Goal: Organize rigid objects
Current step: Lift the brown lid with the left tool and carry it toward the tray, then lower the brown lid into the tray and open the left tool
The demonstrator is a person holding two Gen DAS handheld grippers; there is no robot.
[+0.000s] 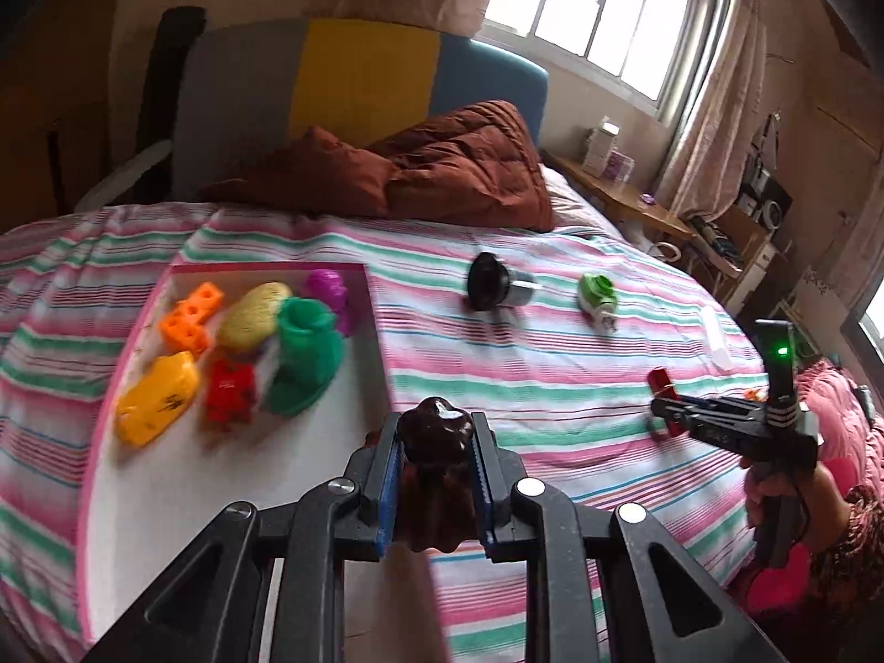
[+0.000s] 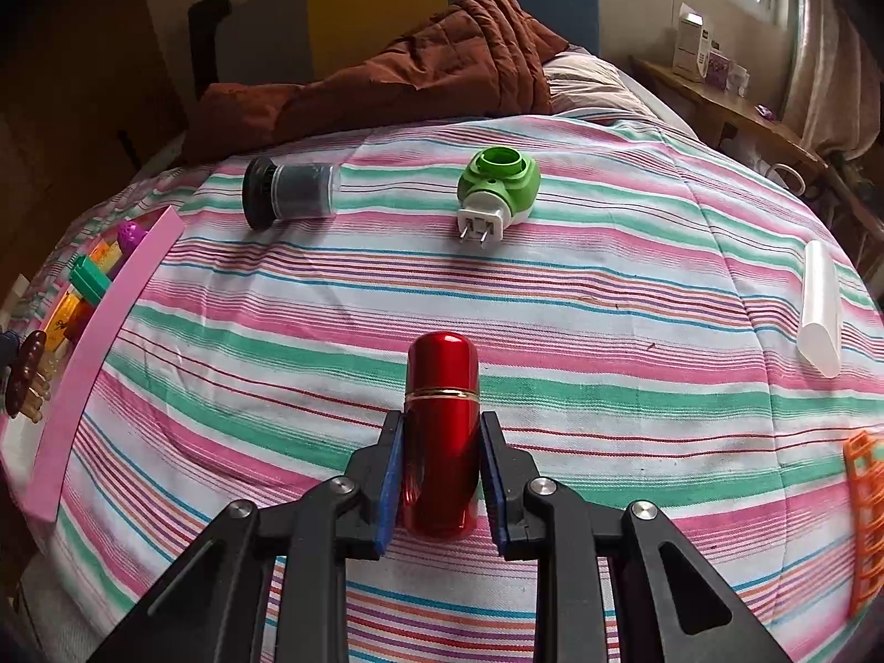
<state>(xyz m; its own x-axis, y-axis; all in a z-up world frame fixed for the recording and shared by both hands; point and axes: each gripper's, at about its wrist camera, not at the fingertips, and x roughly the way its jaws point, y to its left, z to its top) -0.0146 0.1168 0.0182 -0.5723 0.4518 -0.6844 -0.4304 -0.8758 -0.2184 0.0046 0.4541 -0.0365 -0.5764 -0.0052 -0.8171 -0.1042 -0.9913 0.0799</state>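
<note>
A striped bed holds scattered items. The left gripper is closed on a dark brown hair clip, held over the near right edge of a pink-rimmed box of blurred bright toys. The right gripper clamps a red capsule-shaped case just above the sheet. Far beyond lie a black-capped jar and a green plug-in, well apart. A white tube lies right; an orange basket is cut off.

black tongs, blue pads, silver screws, bare hand, patterned sleeve
</note>
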